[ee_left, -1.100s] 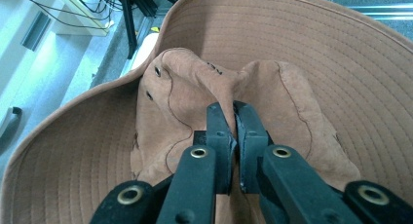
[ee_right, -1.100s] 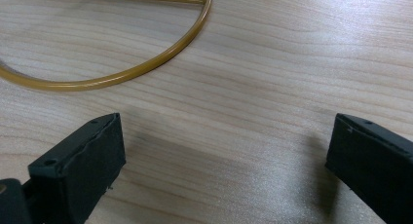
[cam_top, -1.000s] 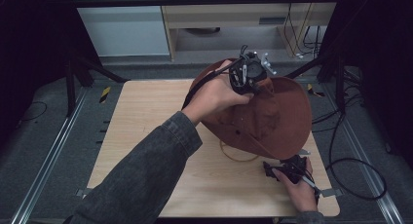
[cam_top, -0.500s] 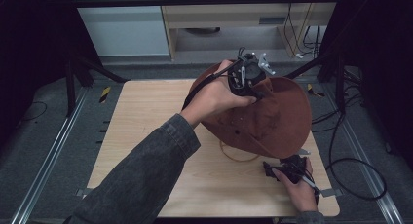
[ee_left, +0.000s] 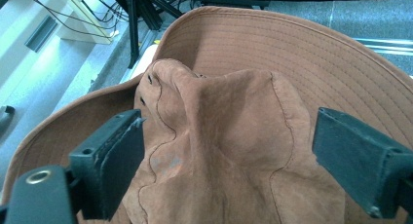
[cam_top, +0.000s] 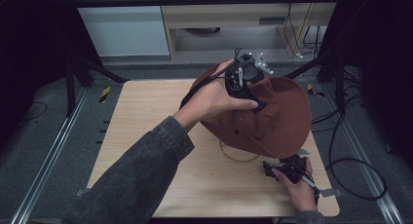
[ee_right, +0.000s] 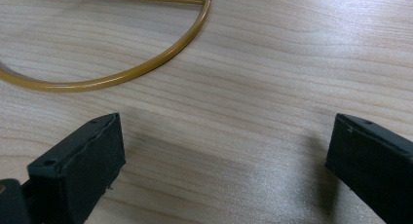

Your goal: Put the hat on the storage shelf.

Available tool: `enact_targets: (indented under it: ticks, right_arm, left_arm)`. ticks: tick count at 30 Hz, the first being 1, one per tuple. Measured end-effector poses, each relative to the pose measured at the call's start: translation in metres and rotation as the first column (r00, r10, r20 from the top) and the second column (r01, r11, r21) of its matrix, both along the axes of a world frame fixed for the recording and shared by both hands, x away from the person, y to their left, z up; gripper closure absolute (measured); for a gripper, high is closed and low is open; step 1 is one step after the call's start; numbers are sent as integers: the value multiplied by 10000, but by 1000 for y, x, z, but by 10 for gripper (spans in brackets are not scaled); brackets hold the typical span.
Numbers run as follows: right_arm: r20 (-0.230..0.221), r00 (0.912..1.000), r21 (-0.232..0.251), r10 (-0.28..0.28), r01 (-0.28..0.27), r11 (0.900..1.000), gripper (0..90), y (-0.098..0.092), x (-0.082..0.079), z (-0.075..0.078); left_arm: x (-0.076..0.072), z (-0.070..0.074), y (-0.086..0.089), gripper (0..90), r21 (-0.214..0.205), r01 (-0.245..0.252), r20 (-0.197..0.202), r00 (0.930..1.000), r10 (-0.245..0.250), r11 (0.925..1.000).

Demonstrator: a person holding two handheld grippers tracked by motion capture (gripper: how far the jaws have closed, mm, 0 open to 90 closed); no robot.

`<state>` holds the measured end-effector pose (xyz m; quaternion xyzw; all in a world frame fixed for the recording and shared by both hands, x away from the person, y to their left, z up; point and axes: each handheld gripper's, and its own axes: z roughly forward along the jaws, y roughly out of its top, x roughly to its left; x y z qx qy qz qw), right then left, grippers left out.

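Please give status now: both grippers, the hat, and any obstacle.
Left gripper jaws just opened, brown suede wide-brimmed hat crown between them, unpressed. Right gripper open over wooden table. Thin gold wire ring lies ahead of it.

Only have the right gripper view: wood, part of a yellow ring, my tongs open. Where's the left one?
Observer: The left tongs are over the crown of a brown hat, on the table's far side.
Operator: Gripping it?
Observer: No. The jaws have just been opening; the crown's fabric sits between them, unclamped.
Operator: Hat versus my ring?
Observer: The hat's brim overhangs the ring on its far side; the near arc pokes out toward the right tongs.
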<state>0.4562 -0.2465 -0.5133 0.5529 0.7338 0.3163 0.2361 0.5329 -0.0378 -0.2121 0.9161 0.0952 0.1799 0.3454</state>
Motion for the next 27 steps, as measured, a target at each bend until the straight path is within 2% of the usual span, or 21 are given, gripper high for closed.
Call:
enact_targets:
  ticks: [5, 7, 8, 12, 16, 21, 26, 27]
  right_arm:
    - [-4, 10000, 2, -3, 3, 10000, 6, 0, 0, 0]
    - [-2, 10000, 5, -2, 2, 10000, 6, 0, 0, 0]
    - [-6, 10000, 3, -2, 2, 10000, 6, 0, 0, 0]
    - [-1, 10000, 2, -2, 2, 10000, 6, 0, 0, 0]
    - [0, 10000, 1, -3, 3, 10000, 6, 0, 0, 0]
    - [2, 10000, 1, 1, -1, 10000, 6, 0, 0, 0]
    - [-3, 10000, 3, -3, 3, 10000, 6, 0, 0, 0]
    - [-3, 10000, 4, -7, 7, 10000, 6, 0, 0, 0]
  left_arm:
    - [0, 0, 2, 96, -67, 70, 16, 10000, -70, 10000]
    - [-2, 1, 4, 88, -141, 32, 203, 9998, -29, 9999]
    - [-5, 1, 6, 83, -304, 75, 216, 9997, -69, 9995]
    - [-9, 2, 10, 71, -125, 151, 272, 9995, -148, 9998]
    - [-12, 5, 16, 70, -338, 137, 203, 9997, -130, 9993]
    - [-12, 9, 24, 63, -414, 142, 180, 9997, -134, 9990]
    - [-14, 11, 30, 59, -446, 133, 209, 9997, -124, 9989]
    - [-15, 13, 33, 59, -593, 87, 331, 9994, -67, 9982]
